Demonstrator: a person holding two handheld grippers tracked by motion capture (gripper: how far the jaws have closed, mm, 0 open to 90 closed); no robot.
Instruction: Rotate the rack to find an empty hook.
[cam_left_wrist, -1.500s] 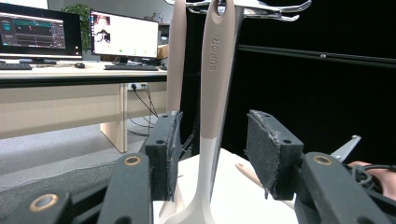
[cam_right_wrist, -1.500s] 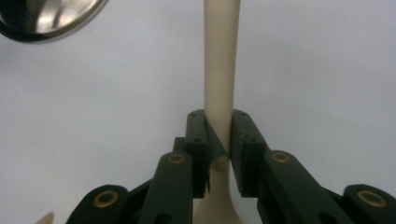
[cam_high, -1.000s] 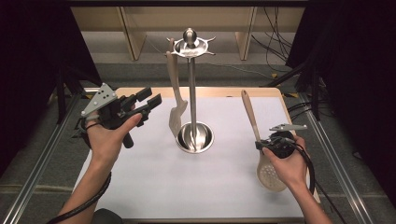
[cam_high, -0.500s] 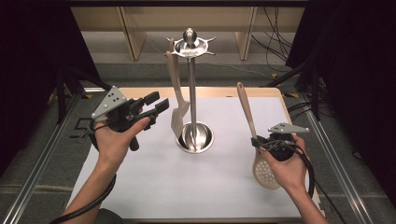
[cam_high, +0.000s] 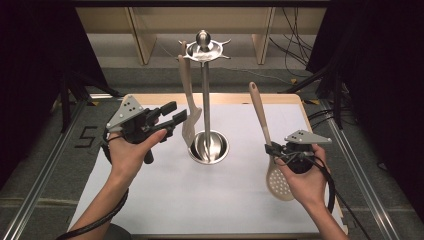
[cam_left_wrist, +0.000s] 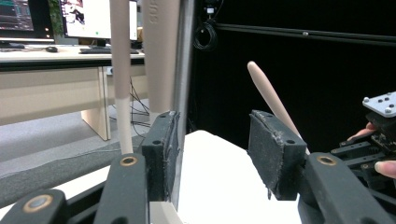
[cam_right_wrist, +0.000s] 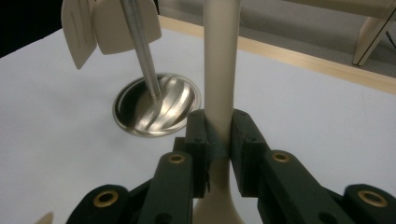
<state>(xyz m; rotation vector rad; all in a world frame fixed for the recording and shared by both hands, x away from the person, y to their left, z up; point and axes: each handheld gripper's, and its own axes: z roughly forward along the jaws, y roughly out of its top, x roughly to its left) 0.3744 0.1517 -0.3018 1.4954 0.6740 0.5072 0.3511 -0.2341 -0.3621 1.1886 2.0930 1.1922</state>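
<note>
Now gripping a slotted spoon (cam_high: 272, 150) beside the utensil stand (cam_high: 206, 105).
Right gripper (cam_high: 272, 150) pinching its handle; left gripper (cam_high: 172, 116) spread, empty, left of stand.

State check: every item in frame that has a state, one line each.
Slotted spoon: clamped by its handle in the right gripper, bowl low over the table.
Left gripper: open, holding nothing, beside the rack pole.
Spatula: hanging from the utensil rack.
Utensil rack: upright on the white mat.
</note>
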